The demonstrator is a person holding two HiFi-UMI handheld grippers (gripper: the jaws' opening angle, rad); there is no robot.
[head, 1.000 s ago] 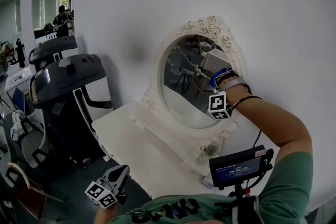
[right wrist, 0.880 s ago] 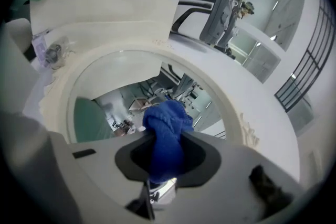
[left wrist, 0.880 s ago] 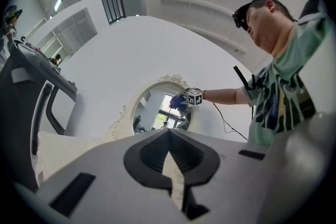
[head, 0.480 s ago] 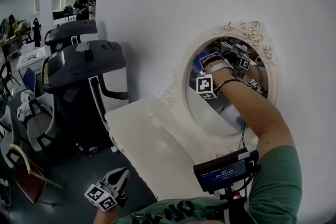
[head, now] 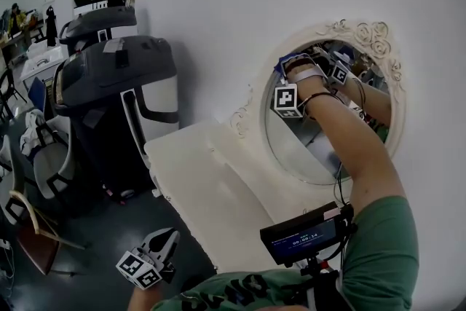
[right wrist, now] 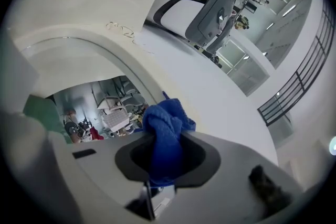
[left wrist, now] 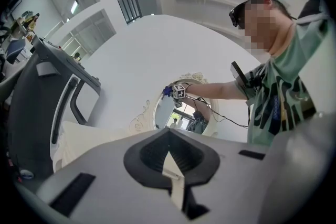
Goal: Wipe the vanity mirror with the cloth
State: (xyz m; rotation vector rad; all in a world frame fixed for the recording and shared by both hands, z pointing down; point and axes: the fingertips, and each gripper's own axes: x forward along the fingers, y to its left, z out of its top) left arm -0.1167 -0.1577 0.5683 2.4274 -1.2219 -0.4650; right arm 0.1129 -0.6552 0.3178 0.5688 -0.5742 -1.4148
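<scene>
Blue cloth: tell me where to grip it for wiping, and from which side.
Grip the blue cloth at its bunched middle, as the right tool does, from behind, so a soft wad sticks out past the jaws toward the mirror, likely sparing the glass.

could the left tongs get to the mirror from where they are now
Probably not as they stand: the left tongs hang low, shut and empty, well apart from the mirror, and the right arm crosses its glass.
</scene>
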